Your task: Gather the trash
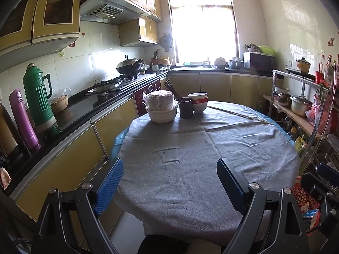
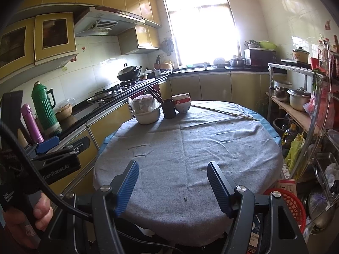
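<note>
Both claws, left claw [image 1: 169, 182] and right claw [image 2: 172, 185], hang wide and empty over the table [image 2: 190, 139]. Trash: small dark crumb [image 2: 185, 199] near right claw; approach low, pinch narrowly.

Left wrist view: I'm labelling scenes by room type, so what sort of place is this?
A home kitchen, most likely: a wok sits on a gas stove under a range hood, a microwave stands on the counter, and a cloth-covered round table holds stacked bowls.
</note>
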Motion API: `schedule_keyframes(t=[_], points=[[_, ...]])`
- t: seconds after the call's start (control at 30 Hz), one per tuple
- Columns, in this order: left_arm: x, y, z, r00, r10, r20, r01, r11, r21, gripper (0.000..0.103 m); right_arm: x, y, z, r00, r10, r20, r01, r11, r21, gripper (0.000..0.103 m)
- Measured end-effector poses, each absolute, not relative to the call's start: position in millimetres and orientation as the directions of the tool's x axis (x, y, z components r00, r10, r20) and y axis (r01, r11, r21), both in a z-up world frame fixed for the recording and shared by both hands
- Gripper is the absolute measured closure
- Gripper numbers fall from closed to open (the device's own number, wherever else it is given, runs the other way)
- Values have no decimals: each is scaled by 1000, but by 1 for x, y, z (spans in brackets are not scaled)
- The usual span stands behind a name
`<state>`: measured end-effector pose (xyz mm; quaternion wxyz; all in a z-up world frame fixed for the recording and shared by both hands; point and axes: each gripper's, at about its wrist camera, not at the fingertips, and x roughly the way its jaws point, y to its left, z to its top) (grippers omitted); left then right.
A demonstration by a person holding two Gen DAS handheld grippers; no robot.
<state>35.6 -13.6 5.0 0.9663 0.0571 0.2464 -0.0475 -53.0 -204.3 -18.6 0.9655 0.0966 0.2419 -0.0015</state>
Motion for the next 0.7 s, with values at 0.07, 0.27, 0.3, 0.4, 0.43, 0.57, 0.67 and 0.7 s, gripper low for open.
schedule_keyframes(t=[0.07,0.27,0.3,0.4,0.43,0.57,0.67,0.7], points=[[38,-13,2,869,-59,-491,116,989,87,13,-50,-206,-21,880,47,-474,54,979,197,32],[38,-11,2,869,-64,-491,116,990,75,13,-52,-208,-21,878,39,-477,66,977,201,32],[37,-10,3,870,-67,-489,118,990,74,13,-54,-207,-20,880,36,-474,66,978,197,32],[34,-11,5,874,-72,-480,123,990,75,13,-55,-206,-19,882,34,-470,65,979,192,32],[34,-11,5,874,-75,-480,126,989,74,13,-56,-205,-18,883,33,-469,65,979,192,32],[34,-12,5,872,-81,-483,131,989,72,13,-56,-205,-19,881,33,-472,67,979,193,32],[34,-12,4,870,-80,-486,130,989,70,13,-55,-205,-20,879,34,-476,69,978,197,32],[34,-12,4,870,-80,-486,130,989,69,13,-55,-205,-20,878,35,-478,68,978,198,32]])
